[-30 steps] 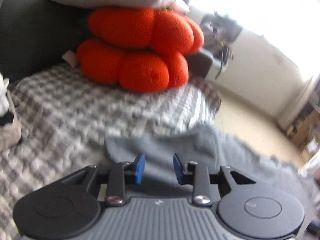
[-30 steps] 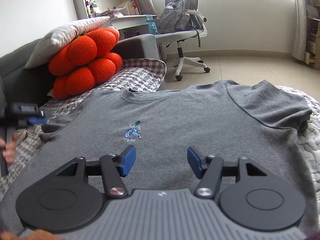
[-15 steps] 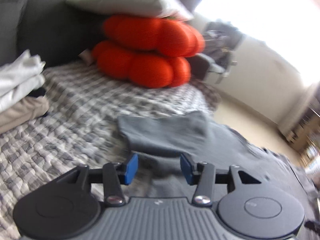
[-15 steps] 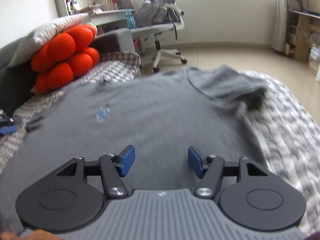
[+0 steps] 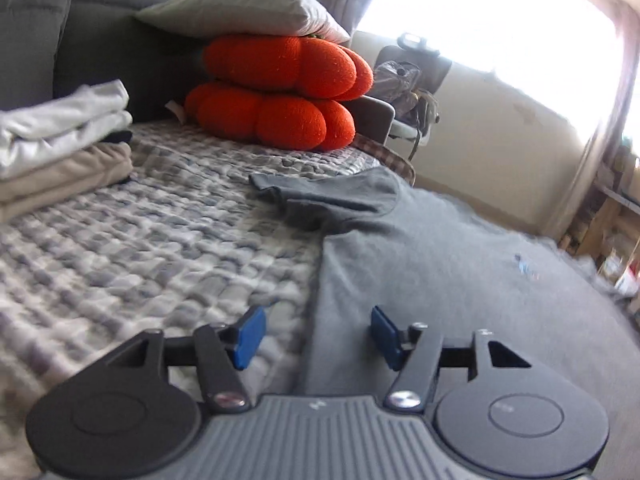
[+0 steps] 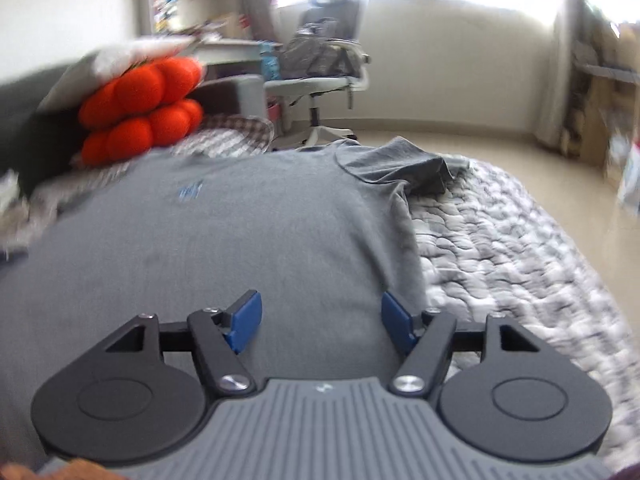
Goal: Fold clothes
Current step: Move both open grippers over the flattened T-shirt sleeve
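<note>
A grey T-shirt point(image 6: 240, 240) lies spread flat, front up, on the quilted bed point(image 6: 520, 248), with its long axis running away from both cameras: the hem is nearest the grippers and the collar lies at the far end, toward the orange cushion point(image 5: 280, 96). The left gripper point(image 5: 316, 336) hangs low over the shirt's left side edge near the hem, its jaws wide apart and holding nothing, one finger over bare quilt and the other over grey cloth. The right gripper point(image 6: 320, 326) sits in the matching spot on the other side, also wide and holding nothing, with the shirt's right side edge running just beside its outer finger. So each hand is nearest its own side of the shirt, and the cloth stretches forward from both. The shirt looks smooth across the body, with a small blue print point(image 6: 190, 192) on the chest; the left sleeve point(image 5: 320, 196) lies rumpled and partly doubled on itself, and the right sleeve point(image 6: 400, 168) is bunched at the far corner. A stack of folded clothes point(image 5: 60, 140) rests on the bed well to the left of the shirt, in front of the grey sofa back. Judging from the pose, a grasp at the side edges or hem corners seems likely to follow.
</note>
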`<state>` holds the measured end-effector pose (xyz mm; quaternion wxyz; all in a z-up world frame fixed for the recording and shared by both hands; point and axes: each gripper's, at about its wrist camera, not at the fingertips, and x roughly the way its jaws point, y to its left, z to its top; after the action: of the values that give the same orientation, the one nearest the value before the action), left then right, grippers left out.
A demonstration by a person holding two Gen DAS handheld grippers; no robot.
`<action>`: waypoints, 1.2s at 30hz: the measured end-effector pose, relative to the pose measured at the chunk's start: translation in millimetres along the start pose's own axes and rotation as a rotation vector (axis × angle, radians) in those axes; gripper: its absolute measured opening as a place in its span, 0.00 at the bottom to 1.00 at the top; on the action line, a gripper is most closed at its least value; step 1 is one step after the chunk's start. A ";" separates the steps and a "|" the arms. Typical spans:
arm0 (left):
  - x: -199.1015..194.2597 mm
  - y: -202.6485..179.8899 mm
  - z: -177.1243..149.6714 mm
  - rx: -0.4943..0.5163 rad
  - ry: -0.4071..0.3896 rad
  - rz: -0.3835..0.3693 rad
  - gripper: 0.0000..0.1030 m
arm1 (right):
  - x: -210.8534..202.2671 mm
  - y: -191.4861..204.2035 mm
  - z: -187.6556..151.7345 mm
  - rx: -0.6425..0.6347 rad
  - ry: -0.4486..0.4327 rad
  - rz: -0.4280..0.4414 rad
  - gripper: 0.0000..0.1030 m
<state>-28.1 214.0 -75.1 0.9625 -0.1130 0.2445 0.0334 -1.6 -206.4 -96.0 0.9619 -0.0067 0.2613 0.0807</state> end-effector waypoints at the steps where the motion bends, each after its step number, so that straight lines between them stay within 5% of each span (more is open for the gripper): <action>1: -3.7 1.6 -2.0 0.018 0.002 0.003 0.66 | -3.8 -0.2 -4.4 -0.029 0.005 -0.009 0.73; 4: -12.7 12.2 0.4 0.011 0.027 0.004 0.71 | -14.1 -4.5 -8.4 -0.062 0.016 0.002 0.76; 6: -17.3 15.9 4.5 -0.004 0.044 0.014 0.71 | -16.7 -12.6 -6.3 -0.019 0.051 -0.011 0.83; 12: -25.8 12.5 21.5 -0.025 0.086 0.056 0.71 | -15.7 -40.3 9.9 0.196 0.070 -0.042 0.83; 21: -28.8 -42.9 61.8 -0.037 0.127 0.150 0.77 | 0.7 -64.8 26.6 0.449 0.119 -0.067 0.84; 28: -13.9 -94.0 75.5 -0.115 0.138 0.195 0.79 | 7.9 -78.7 36.5 0.568 0.095 0.005 0.84; 36: 20.7 -175.3 79.8 -0.087 0.191 0.095 0.80 | 30.8 -97.1 48.4 0.705 0.050 0.068 0.82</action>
<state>47.9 62.4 18.6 0.9263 -0.1458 0.3384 0.0785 64.3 -294.9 -72.5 0.8951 0.3324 0.2967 0.0172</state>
